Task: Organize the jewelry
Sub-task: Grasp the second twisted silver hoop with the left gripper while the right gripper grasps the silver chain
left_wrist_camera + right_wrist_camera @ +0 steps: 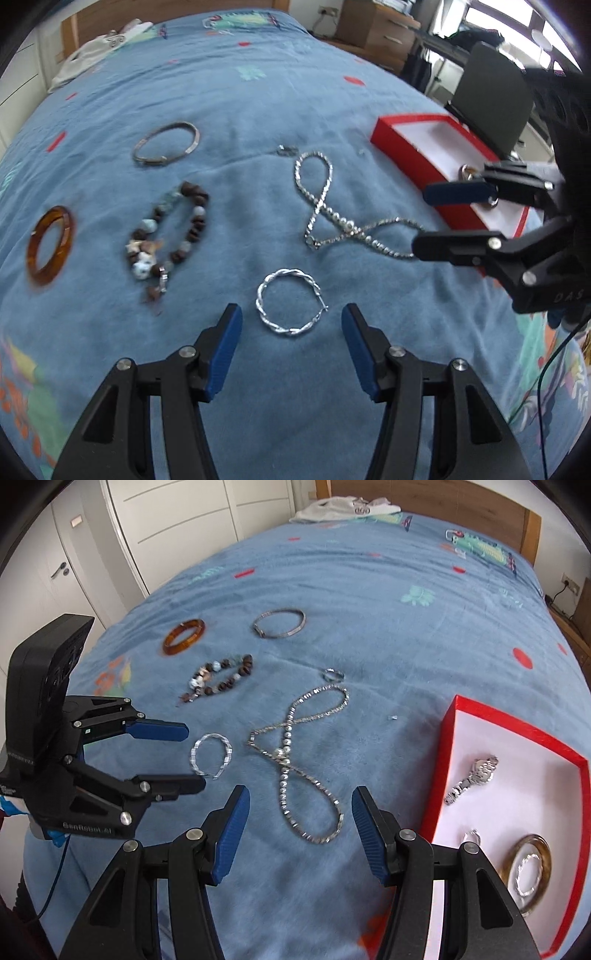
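Left wrist view: the left tool [291,334] hangs half open and empty above the bed [258,92], its jaws straddling a twisted hoop [290,301] lying flat just ahead, probably lined up for a pinch on the rim. Ahead and right the necklace [332,210] sprawls in a figure-eight, its long axis running away from the tool.

Right wrist view: the right tool [301,816] is likewise half open, holding nothing, over the necklace's near loop. The red box [441,775] sits at its right, already holding a watch [476,775], likely the destination.
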